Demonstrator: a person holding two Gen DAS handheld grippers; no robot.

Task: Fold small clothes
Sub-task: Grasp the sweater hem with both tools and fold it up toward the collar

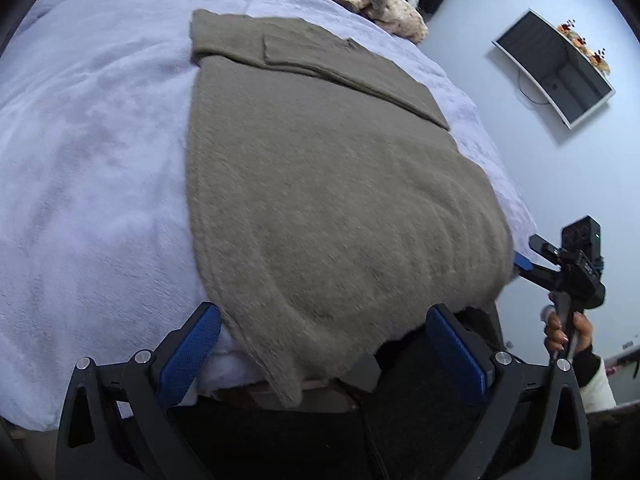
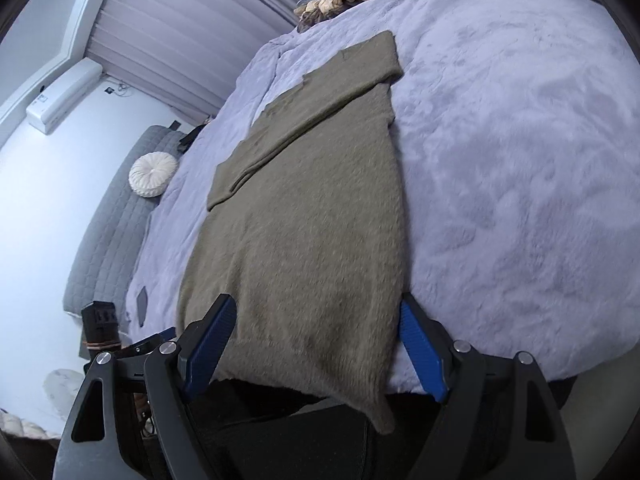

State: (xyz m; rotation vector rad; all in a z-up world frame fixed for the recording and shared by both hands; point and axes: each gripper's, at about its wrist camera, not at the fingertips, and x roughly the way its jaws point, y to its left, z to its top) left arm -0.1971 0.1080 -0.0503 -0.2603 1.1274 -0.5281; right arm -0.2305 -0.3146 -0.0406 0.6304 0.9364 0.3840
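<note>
Both tools, left tool (image 1: pixel 324 354) and right tool (image 2: pixel 316 346), are spread at the 6 o'clock hem of the taupe sweater (image 1: pixel 320 208) on the bed (image 1: pixel 88 168).

right claw (image 2: pixel 316 344): wide open over sweater hem | olive sweater (image 2: pixel 312 216): flat on lavender blanket (image 2: pixel 520 160)

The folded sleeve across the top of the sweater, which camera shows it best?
The left wrist view: the folded sleeve lies broad across the sweater, its edges clear. The right wrist view shows it narrower and slanted.
</note>
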